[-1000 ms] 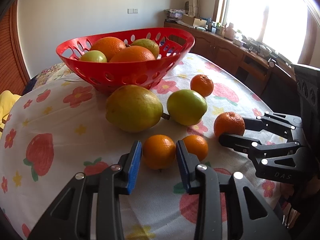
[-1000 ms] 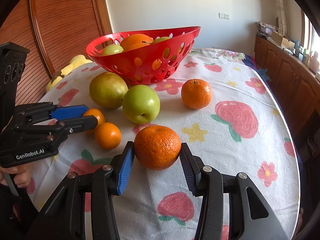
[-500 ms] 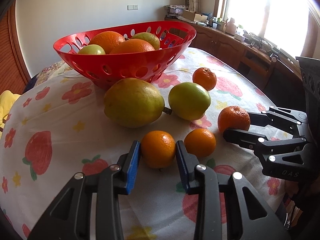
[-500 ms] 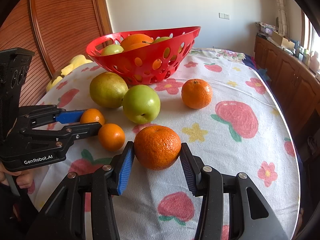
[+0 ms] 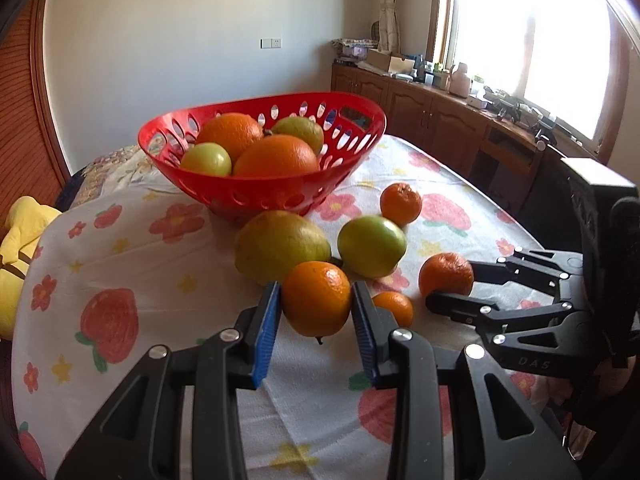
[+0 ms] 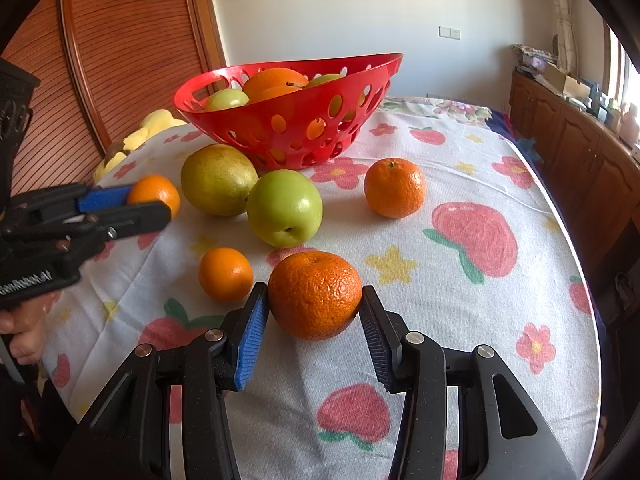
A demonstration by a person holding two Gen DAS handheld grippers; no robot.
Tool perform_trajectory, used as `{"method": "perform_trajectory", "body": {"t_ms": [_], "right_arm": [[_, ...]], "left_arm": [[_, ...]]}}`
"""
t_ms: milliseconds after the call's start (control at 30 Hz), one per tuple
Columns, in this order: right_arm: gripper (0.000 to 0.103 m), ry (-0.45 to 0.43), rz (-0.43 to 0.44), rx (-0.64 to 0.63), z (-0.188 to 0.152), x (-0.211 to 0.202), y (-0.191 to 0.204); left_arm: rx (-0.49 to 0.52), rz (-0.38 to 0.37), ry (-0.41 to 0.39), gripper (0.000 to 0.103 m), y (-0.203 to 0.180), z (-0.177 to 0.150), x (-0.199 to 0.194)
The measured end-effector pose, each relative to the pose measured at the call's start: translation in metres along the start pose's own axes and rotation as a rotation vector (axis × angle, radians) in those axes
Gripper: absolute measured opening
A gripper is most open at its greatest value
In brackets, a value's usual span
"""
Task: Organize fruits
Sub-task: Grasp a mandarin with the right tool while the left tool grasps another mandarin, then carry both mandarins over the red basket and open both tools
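Note:
My left gripper (image 5: pixel 316 308) is shut on a small orange (image 5: pixel 316 298) and holds it above the cloth; it also shows in the right wrist view (image 6: pixel 154 196). My right gripper (image 6: pixel 314 316) has a large mandarin (image 6: pixel 315 294) between its pads, touching both, resting on the cloth. The red basket (image 5: pixel 256 192) at the back holds oranges and green fruit. Loose on the cloth lie a pear (image 5: pixel 280 244), a green apple (image 5: pixel 372 246), a small orange (image 5: pixel 394 306) and a far mandarin (image 5: pixel 401 204).
The table (image 6: pixel 500 312) has a floral cloth and a rounded edge at the right. A yellow soft toy (image 5: pixel 20 236) lies off its left side. Wooden cabinets (image 5: pixel 440 128) run under the window behind.
My left gripper has closed on the small orange and lifted it off the cloth. My right gripper stays around the large mandarin without moving.

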State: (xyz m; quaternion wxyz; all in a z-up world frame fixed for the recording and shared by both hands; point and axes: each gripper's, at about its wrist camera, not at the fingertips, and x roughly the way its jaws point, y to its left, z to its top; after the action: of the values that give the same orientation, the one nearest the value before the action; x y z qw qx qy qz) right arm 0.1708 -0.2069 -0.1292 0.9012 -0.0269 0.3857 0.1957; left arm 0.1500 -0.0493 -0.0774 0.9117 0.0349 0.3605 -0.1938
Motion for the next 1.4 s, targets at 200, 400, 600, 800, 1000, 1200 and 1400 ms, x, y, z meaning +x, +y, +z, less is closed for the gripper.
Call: {"method": "perform_trajectory", "body": {"t_ms": [200,400,600,800,1000,1200,1400], "right_arm": [[0.047,-0.015,-0.011,0.003,-0.001,-0.004,0.0],[0.047,-0.027,0.005,0.002,0.0,-0.009,-0.002],[0.047,-0.077,-0.001,-0.019,0.008,-0.026,-0.003],[0.047,-0.15,-0.011,-0.07,0.039,-0.049,-0.002],[0.047,-0.199,-0.003,-0.111,0.073,-0.055,-0.003],[0.047,-0.219,0.017,-0.142,0.103,-0.044,-0.009],[0.047,-0.197,0.027,-0.174,0.132,-0.016,-0.012]], "left_arm": [[0.011,0.004,-0.04,0.034,0.001,0.009,-0.014],[0.017,0.015,-0.093,0.034,0.004,0.019,-0.034],[0.029,0.024,-0.129,0.034,0.01,0.032,-0.047],[0.032,0.038,-0.145,0.034,0.015,0.045,-0.048],[0.029,0.051,-0.144,0.034,0.021,0.054,-0.04],[0.018,0.065,-0.127,0.034,0.036,0.063,-0.024],[-0.001,0.068,-0.114,0.034,0.049,0.075,-0.004]]}}
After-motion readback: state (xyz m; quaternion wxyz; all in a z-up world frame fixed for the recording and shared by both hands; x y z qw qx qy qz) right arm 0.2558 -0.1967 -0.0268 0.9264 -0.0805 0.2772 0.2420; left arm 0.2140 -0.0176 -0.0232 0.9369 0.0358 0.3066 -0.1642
